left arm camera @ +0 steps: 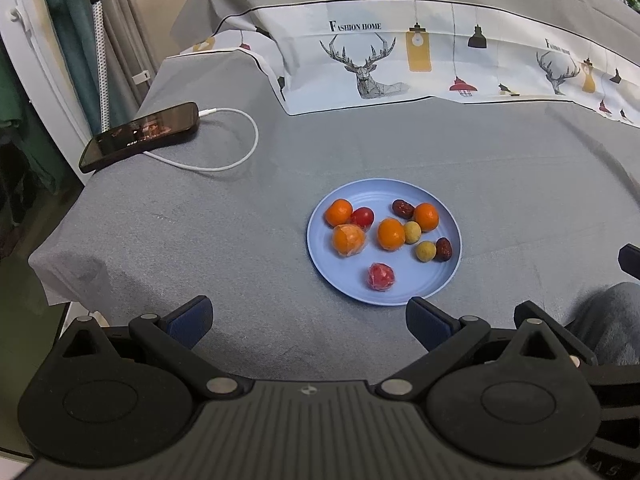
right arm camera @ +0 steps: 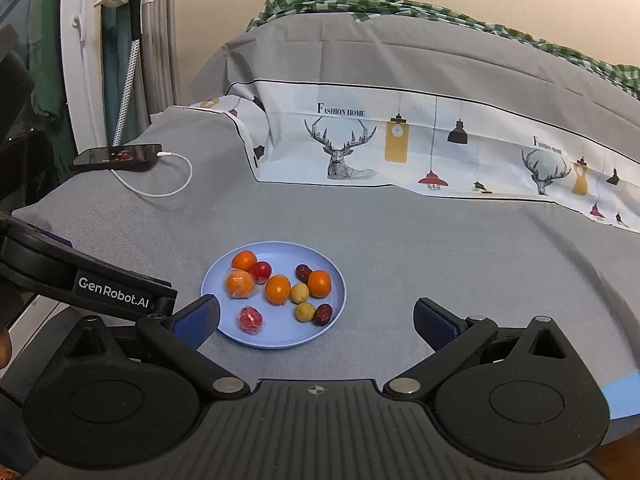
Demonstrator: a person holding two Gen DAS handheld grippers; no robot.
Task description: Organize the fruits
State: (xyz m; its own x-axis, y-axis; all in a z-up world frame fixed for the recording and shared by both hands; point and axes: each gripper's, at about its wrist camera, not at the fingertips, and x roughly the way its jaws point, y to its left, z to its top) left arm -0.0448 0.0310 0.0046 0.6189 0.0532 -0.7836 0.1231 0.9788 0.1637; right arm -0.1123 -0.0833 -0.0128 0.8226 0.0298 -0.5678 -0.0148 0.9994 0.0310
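Observation:
A blue plate (left arm camera: pixel 448 280) lies on the grey bed sheet and holds several small fruits: oranges (left arm camera: pixel 391 233), a wrapped orange (left arm camera: pixel 349 239), a red tomato (left arm camera: pixel 362 216), a wrapped red fruit (left arm camera: pixel 381 276), yellow-green fruits (left arm camera: pixel 425 251) and dark red dates (left arm camera: pixel 443 249). The plate also shows in the right wrist view (right arm camera: pixel 224 330). My left gripper (left arm camera: pixel 308 322) is open and empty, just short of the plate's near rim. My right gripper (right arm camera: pixel 316 322) is open and empty, near the plate's near right rim. The left gripper's body (right arm camera: pixel 100 292) shows at the left of the right wrist view.
A black phone (left arm camera: pixel 140 136) with a white charging cable (left arm camera: pixel 240 136) lies at the bed's far left corner. A folded deer-print cover (left arm camera: pixel 400 64) lies behind the plate. The bed's left edge drops off near the phone. A pole and curtains (right arm camera: pixel 132 56) stand at far left.

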